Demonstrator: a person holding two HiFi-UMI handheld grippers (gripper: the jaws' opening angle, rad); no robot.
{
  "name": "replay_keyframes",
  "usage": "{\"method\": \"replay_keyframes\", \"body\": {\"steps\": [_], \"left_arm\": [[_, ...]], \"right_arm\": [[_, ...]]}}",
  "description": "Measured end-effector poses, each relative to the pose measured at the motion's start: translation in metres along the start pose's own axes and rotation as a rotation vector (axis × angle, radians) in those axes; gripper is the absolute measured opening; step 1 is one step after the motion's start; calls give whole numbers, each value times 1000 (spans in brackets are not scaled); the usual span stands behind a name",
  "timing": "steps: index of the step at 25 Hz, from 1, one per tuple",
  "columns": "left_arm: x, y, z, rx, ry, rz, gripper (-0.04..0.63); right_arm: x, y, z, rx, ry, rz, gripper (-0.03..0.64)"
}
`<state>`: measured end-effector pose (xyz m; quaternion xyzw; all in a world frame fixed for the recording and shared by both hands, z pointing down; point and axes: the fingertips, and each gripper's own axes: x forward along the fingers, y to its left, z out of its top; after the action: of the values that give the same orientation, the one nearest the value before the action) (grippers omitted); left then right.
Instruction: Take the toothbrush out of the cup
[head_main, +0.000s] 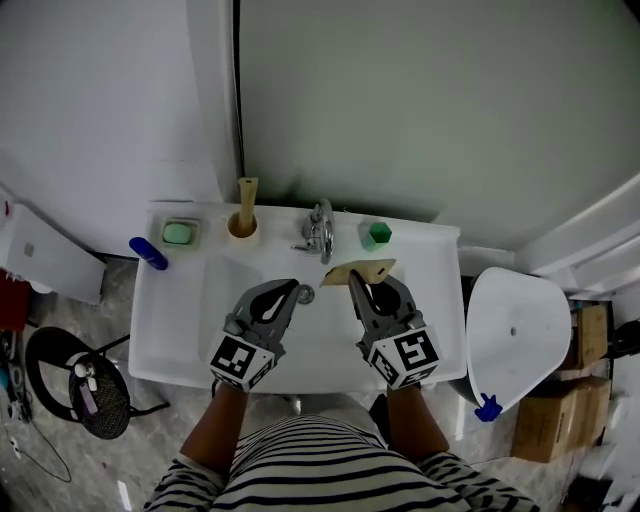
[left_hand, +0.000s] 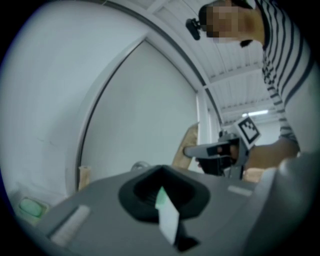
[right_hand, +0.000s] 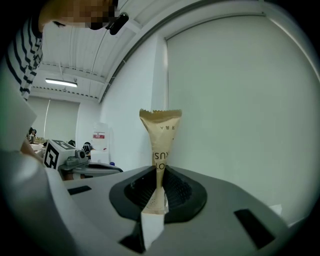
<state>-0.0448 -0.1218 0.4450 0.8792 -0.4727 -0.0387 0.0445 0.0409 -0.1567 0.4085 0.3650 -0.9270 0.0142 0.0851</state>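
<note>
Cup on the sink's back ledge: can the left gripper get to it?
Probably yes. Only bare sink lies between the left gripper and the cup, though its jaws are shut and must open first.

Below the near edge of the white washbasin (head_main: 170, 330) the person wears a top (head_main: 320, 470) with fine black and white horizontal stripes; its short sleeves (head_main: 185, 478) end above the forearms. Over the washbasin's bowl, the left gripper (head_main: 297, 287) and the right gripper (head_main: 352, 275) are built alike: matte grey shells that taper to a point, each with a dark teardrop-shaped hollow in the middle. At the end of each gripper nearer the washbasin's front rim sits a white cube, the left cube (head_main: 243, 360) and the right cube (head_main: 405, 357), printed with black square markers. The right gripper view shows ribbed black pads (right_hand: 175, 190) inside its hollow, and a small black camera (right_hand: 119, 21) at the head.
</note>
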Motion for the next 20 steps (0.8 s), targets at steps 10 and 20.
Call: {"method": "replay_keyframes", "body": {"steps": [10,20], "left_arm": [[-5,1,1,-22,-14,22,6],[16,-22,3,13,24,26,6]], "right_arm": [[-5,13,3,1,-6,30,40],[-16,-1,7,27,-35,82,38]]}}
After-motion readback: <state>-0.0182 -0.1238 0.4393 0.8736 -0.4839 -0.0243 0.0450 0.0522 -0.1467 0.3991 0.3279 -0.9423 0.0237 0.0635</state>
